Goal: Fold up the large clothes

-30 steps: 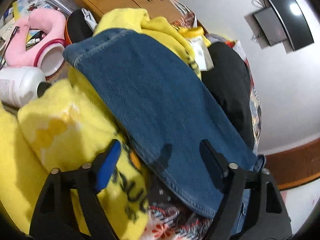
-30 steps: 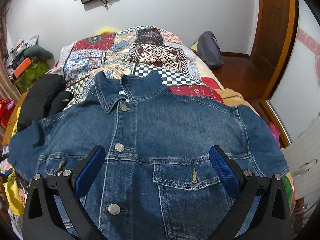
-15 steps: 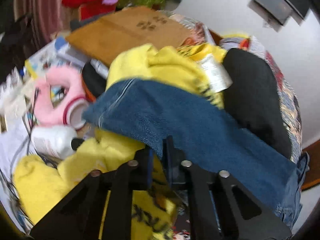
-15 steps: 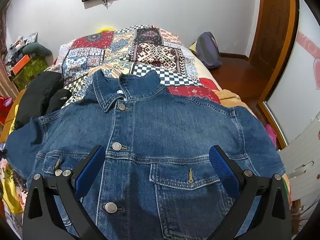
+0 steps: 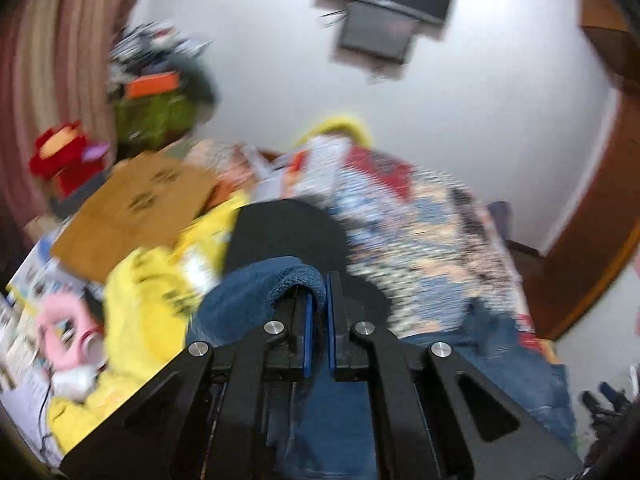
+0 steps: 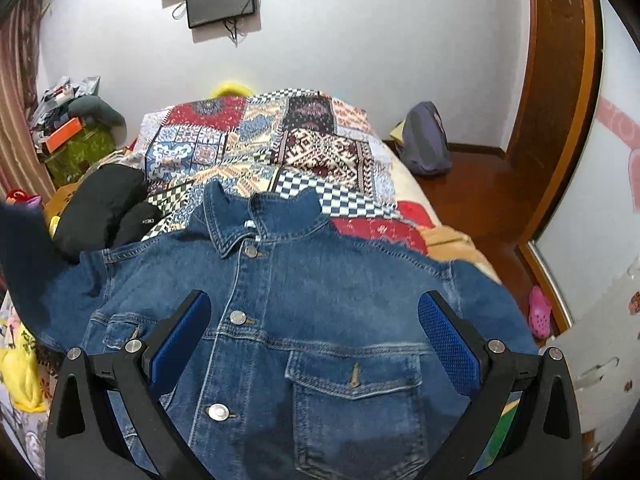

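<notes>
A blue denim jacket (image 6: 320, 300) lies front up on the patchwork bedspread (image 6: 264, 148), collar toward the far wall. My right gripper (image 6: 314, 328) is open and empty, hovering above the jacket's chest. My left gripper (image 5: 318, 316) is shut on the jacket's left sleeve (image 5: 256, 296), which bulges up in a fold between the blue pads; the left wrist view is blurred. The raised sleeve shows as a dark blur at the left edge of the right wrist view (image 6: 24, 248).
A black garment (image 6: 104, 204) lies left of the jacket, with yellow cloth (image 5: 152, 300) and clutter beyond it. A wooden board (image 5: 132, 216) and a pink item (image 5: 64, 336) sit at the left. A purple bag (image 6: 424, 140) and a pink shoe (image 6: 538, 316) are on the floor at right.
My left gripper closed on the sleeve and lifted it, swinging up and to the right. My right gripper stayed open above the jacket.
</notes>
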`<state>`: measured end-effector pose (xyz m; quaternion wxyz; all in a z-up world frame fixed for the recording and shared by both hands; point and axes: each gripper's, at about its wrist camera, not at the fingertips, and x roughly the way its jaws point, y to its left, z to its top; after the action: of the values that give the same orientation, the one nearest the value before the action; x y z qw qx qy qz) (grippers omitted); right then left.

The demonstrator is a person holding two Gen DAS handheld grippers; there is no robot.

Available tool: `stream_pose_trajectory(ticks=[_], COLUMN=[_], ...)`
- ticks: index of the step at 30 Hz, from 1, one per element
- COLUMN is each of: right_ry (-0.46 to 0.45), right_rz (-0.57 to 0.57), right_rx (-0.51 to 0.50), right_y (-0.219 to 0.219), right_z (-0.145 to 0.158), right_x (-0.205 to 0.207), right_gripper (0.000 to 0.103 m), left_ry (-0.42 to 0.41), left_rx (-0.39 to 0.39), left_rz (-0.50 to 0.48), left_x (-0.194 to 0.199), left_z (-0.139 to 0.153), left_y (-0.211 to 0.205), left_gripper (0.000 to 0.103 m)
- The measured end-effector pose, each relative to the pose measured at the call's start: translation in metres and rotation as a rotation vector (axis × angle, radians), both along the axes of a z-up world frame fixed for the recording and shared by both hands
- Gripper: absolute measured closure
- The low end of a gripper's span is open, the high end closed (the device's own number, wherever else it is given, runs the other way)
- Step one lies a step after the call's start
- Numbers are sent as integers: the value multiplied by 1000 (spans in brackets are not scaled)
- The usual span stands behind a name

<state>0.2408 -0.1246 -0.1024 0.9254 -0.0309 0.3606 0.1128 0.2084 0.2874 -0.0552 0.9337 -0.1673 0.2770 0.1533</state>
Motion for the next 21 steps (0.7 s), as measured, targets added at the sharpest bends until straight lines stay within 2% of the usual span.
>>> stream_pose_trajectory(ticks=[4,9,14,21], right_ry=[-16,-24,-11,30], right_rz=[3,-10,-41,-75], right_rx=[7,15,4,-35], right_y=[-11,-30,-51,-78], right_z=[5,6,0,-13], right_x=[1,0,-2,-4], right_gripper=[0,0,0,0], left_ry=[-23,17,123,343], left_rx=[47,45,47,-2], left_rz=[-121,-286,-446,-612], left_x=[29,69,98,115], left_z=[21,17,-17,-93], left_y=[-66,-153,-237,-314], left_gripper=[99,99,99,99])
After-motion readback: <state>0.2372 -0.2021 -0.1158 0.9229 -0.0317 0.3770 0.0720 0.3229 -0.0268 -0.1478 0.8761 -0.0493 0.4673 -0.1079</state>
